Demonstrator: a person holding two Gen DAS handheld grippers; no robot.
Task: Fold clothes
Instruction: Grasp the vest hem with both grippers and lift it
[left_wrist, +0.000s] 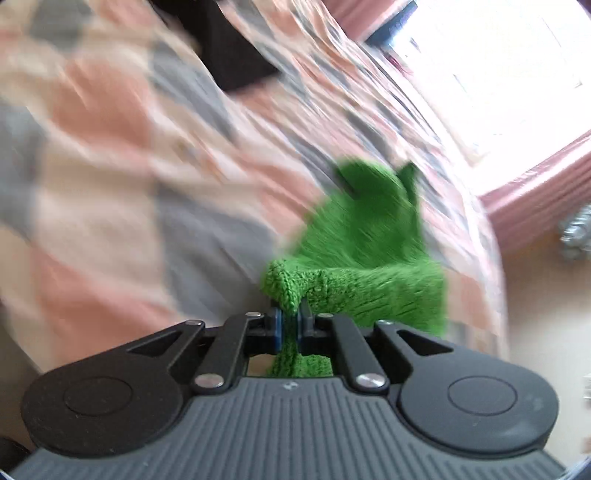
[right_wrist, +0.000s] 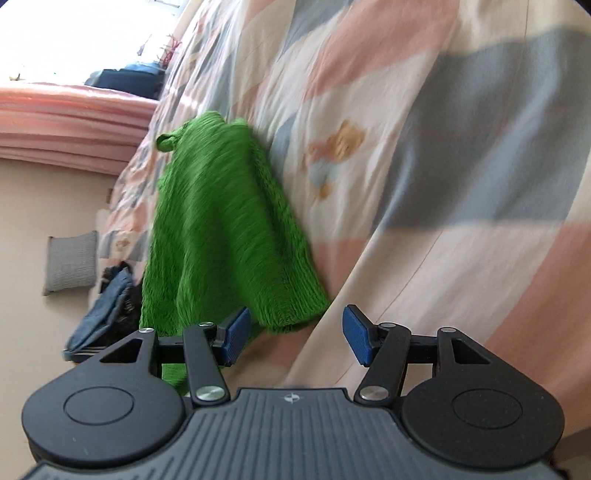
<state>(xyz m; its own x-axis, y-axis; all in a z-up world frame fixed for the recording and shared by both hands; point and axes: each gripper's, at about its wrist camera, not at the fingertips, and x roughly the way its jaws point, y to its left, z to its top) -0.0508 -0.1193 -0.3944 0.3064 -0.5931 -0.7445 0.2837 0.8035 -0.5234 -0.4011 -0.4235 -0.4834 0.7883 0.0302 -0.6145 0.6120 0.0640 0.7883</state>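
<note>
The bed (right_wrist: 461, 155) fills both views, spread with a patchwork cover of pink, grey-blue and cream, a small bear print showing at about 1 o'clock in the right wrist view. On it lies the green knitted garment (right_wrist: 221, 229), running from 11 o'clock down toward the centre of that view, its far end bunched into a small knob. Much of the scene is smeared with blur. Over to the left tongs (left_wrist: 290, 325): clamped tight on a rolled edge of the green knit, fabric pinched between the blue pads and hanging down behind them, the rest of the garment stretching away toward 1 o'clock. The right tongs (right_wrist: 291, 338) stand wide, blue pads (right_wrist: 356, 334) well apart, nothing between them, the garment's near hem just beyond the left pad. At 9 o'clock there, a grey cushion (right_wrist: 70, 262) on the floor, and a heap of denim (right_wrist: 103, 314) beside the bed.
</note>
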